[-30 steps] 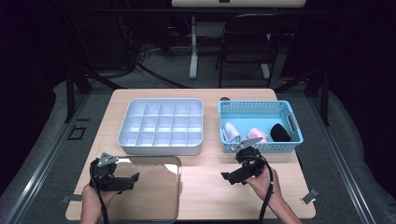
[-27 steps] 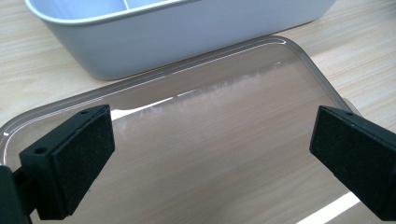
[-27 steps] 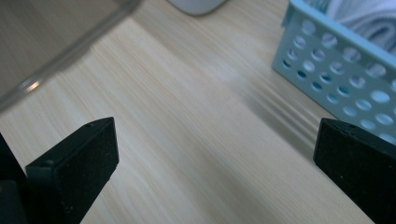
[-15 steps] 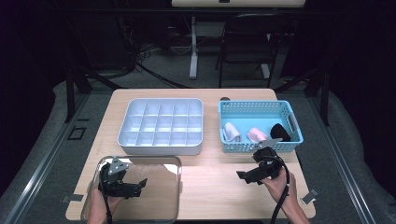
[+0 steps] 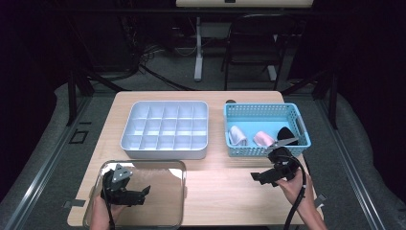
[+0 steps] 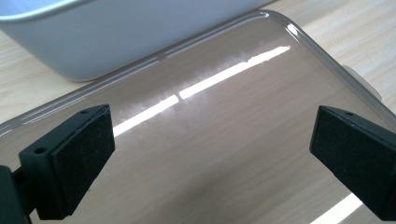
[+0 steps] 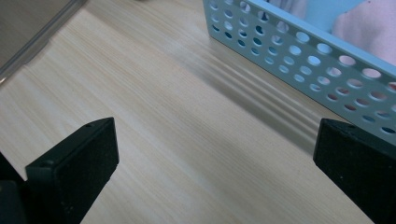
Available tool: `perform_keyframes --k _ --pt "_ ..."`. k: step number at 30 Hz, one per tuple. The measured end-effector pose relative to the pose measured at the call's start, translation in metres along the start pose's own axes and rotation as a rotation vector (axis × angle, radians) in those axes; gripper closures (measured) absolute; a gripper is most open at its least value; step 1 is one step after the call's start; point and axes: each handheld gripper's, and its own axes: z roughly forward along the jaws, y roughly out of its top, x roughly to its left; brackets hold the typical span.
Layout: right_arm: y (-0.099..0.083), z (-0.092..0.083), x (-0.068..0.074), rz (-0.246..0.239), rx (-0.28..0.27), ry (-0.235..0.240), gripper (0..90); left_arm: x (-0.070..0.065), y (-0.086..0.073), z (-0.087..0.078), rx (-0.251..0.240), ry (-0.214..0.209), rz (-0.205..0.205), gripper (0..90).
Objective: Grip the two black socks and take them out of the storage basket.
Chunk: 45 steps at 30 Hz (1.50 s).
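The left gripper [image 5: 136,195] sits at the lower left of the high view, over the clear lid [image 5: 167,167], jaws spread wide and holding nothing. In the left gripper view its two black jaws stand at the bottom corners of the frame, far apart, with the lid [image 6: 219,140] spread flat across the middle between them; a streak of glare runs over the lid from lower left toward upper right. The lid's rounded corner shows at the upper right of that frame, and the grey wall of the tray [image 6: 116,37] crosses the top, just beyond the lid's far edge.

The right gripper [image 5: 261,177] is at the lower right of the high view, above bare table [image 5: 225,191], jaws also wide and empty. It lies just below the front edge of the blue basket [image 5: 249,111]. In the right gripper view the jaws rise from the two bottom corners over pale wood, and the basket's perforated wall [image 7: 299,51] runs from the top centre down to the right edge.

In the high view the tray [image 5: 165,152], divided into many cells, lies in the middle of the table, above the lid. The basket to its right holds two pale rolled items [image 5: 237,135] and a black one [image 5: 286,132].
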Motion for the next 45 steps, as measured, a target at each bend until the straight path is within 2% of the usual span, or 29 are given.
perform_keyframes --k 7,12,17,21,25,32,34,39,43,45 --pt "0.002 -0.015 -0.009 0.020 -0.007 -0.014 0.0 -0.003 -0.001 0.002 0.009 -0.003 0.012 0.2" --pt "0.009 -0.028 -0.018 0.046 -0.023 -0.035 0.0 -0.004 -0.002 0.005 0.003 -0.023 0.011 0.2" --pt "0.016 -0.037 -0.038 0.075 -0.032 -0.044 0.0 -0.005 -0.002 0.008 0.005 -0.032 0.019 0.2" --pt "0.019 -0.036 -0.056 0.096 -0.010 -0.061 0.0 -0.005 -0.002 0.008 0.000 -0.030 0.014 0.1" --pt "0.022 -0.036 -0.069 0.118 0.006 -0.066 0.0 -0.007 -0.002 0.009 0.000 -0.037 0.025 0.2" --pt "0.030 -0.036 -0.087 0.154 0.001 -0.079 0.4 -0.008 -0.002 0.012 0.005 -0.043 0.030 0.2" --pt "0.033 -0.036 -0.092 0.162 0.008 -0.069 0.4 -0.008 -0.002 0.012 0.005 -0.041 0.032 0.2" --pt "0.042 -0.034 -0.109 0.195 0.014 -0.075 1.0 -0.009 -0.001 0.013 0.008 -0.048 0.041 0.2" --pt "0.049 -0.028 -0.117 0.208 0.037 -0.083 2.1 -0.011 0.000 0.015 0.011 -0.056 0.046 0.2" --pt "0.051 -0.024 -0.121 0.215 0.058 -0.092 5.9 -0.011 0.001 0.016 0.013 -0.063 0.045 0.2"
